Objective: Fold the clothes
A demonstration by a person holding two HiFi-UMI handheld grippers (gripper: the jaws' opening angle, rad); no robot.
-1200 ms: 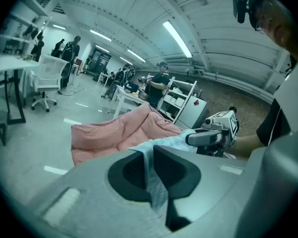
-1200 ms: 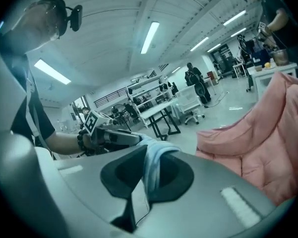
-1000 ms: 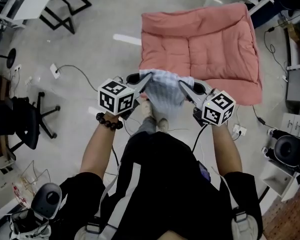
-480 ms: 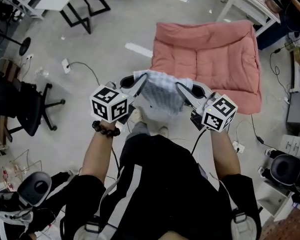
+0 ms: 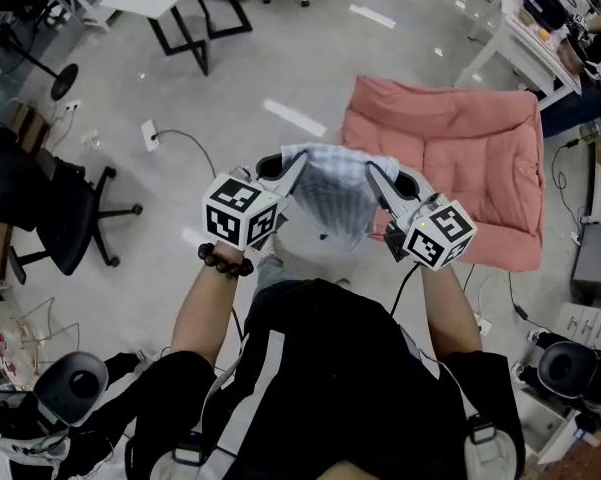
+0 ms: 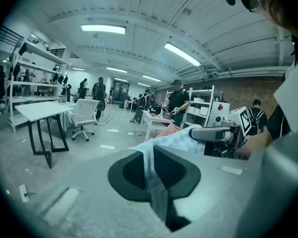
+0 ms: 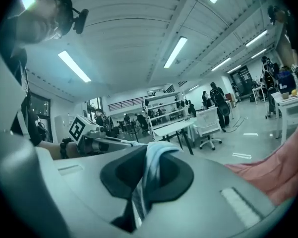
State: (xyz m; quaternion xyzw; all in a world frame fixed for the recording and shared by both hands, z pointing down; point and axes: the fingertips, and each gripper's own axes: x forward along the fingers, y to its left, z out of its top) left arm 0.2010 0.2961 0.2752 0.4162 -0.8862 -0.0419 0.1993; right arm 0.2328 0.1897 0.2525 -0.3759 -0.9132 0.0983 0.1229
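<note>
A pale blue checked garment (image 5: 335, 196) hangs in the air between my two grippers, in front of my body. My left gripper (image 5: 298, 158) is shut on its upper left edge, and the cloth (image 6: 149, 168) runs pinched between the black jaws. My right gripper (image 5: 372, 168) is shut on the upper right edge, with the fabric (image 7: 149, 168) squeezed between its jaws. Both grippers are held at about the same height, pointing away from me. The garment droops in a fold below them. Each gripper shows in the other's view.
A pink padded cushion (image 5: 460, 168) lies on the floor ahead to the right. A black office chair (image 5: 40, 208) stands at the left, a black-legged table (image 5: 180, 8) at the far left, cables and a socket strip (image 5: 150, 133) on the floor. People stand far off among shelves.
Both grippers have risen with the garment and swung leftwards. The pink cushion now lies further to the right of them instead of straight ahead.
</note>
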